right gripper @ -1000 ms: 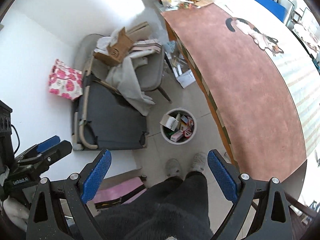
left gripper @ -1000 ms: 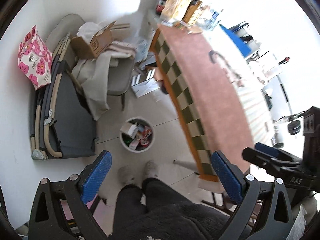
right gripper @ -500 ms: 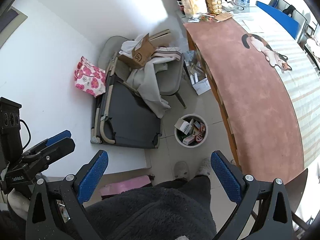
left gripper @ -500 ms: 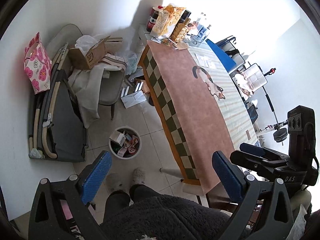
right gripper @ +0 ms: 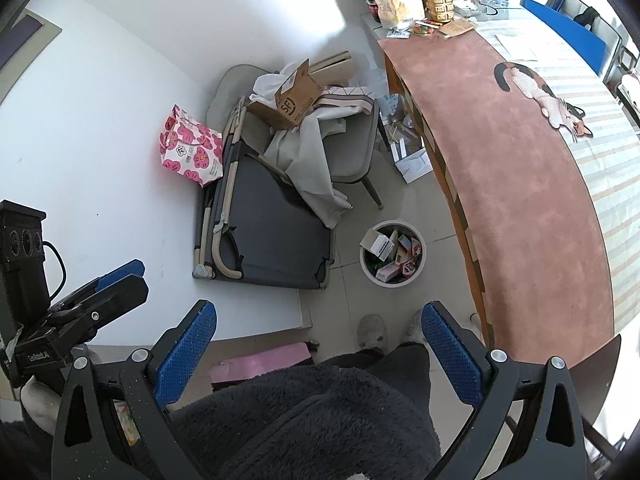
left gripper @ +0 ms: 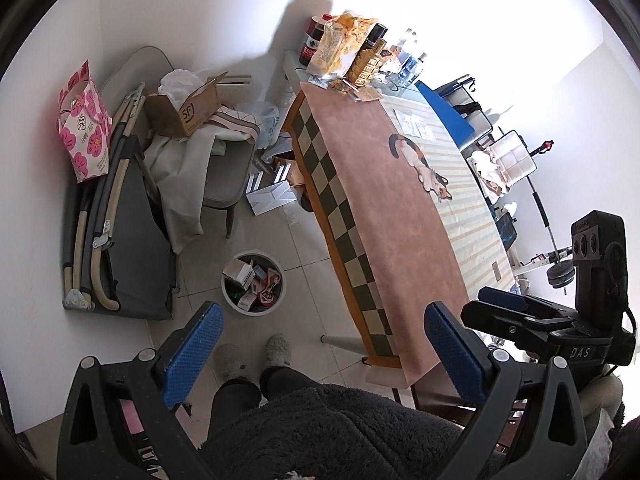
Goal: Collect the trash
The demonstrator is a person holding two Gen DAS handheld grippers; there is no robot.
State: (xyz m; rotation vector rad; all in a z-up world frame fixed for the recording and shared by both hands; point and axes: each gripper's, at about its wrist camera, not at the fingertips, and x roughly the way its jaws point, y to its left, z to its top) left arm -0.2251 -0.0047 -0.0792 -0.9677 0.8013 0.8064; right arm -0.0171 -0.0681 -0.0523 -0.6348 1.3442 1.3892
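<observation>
A white round trash bin (left gripper: 230,298) (right gripper: 366,270) stands on the tiled floor beside the table, holding several small boxes and wrappers. My left gripper (left gripper: 324,344) is open and empty, held high above the floor and the person's legs. My right gripper (right gripper: 316,344) is open and empty too, at about the same height. The right gripper also shows at the right edge of the left wrist view (left gripper: 516,312), and the left gripper at the left edge of the right wrist view (right gripper: 104,288).
A long table with a pink checked-edge cloth (left gripper: 384,216) (right gripper: 532,184) carries bags and bottles at its far end (left gripper: 348,56). A chair piled with cloth and a cardboard box (left gripper: 188,112), a folded cot (left gripper: 120,248), a pink flowered bag (left gripper: 84,124) and papers on the floor (left gripper: 272,198).
Both grippers have risen and pulled back, so more of the room and table shows and the bin looks smaller. Both stay open and empty.
</observation>
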